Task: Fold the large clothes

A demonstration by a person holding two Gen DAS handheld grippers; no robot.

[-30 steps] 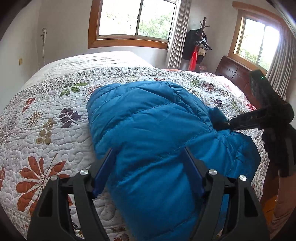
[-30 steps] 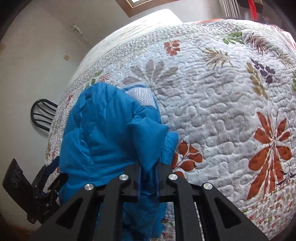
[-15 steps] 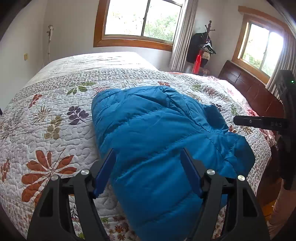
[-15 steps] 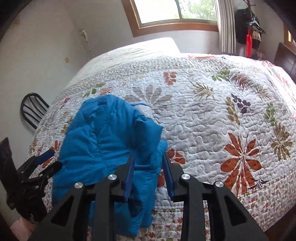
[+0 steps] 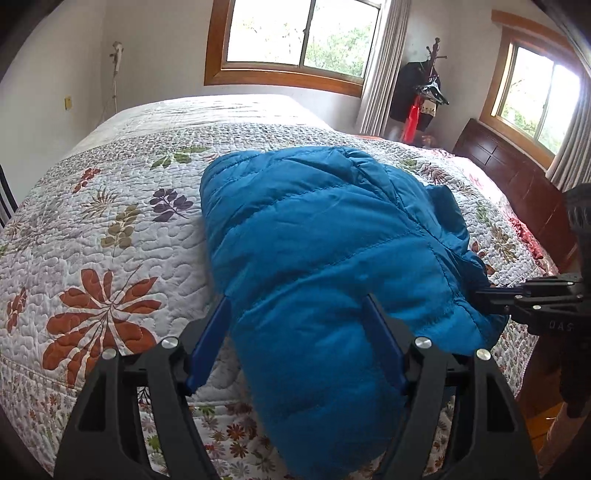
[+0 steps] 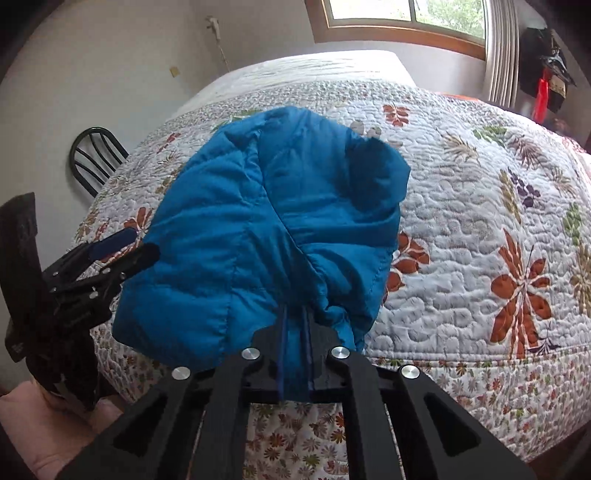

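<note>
Bedroom, daylight only. Walls point(image 5: 155, 48) white, plain. Wood-framed window point(image 5: 303, 33) on far wall, green foliage outside; grey curtain point(image 5: 380, 70) at its right edge. Second window point(image 5: 535, 85) on right wall, same wood frame, also curtained. Coat rack point(image 5: 424, 92) in the corner between them, dark clothing and something red hanging on it, detail too small to tell. Bed point(image 5: 110, 206) fills most of the view, white quilt with leaf print in rust, green, purple. Dark wood headboard point(image 5: 517, 173) at right. Black chair point(image 6: 96, 158) by left wall. Wood floor point(image 5: 539, 428), a sliver visible.
</note>
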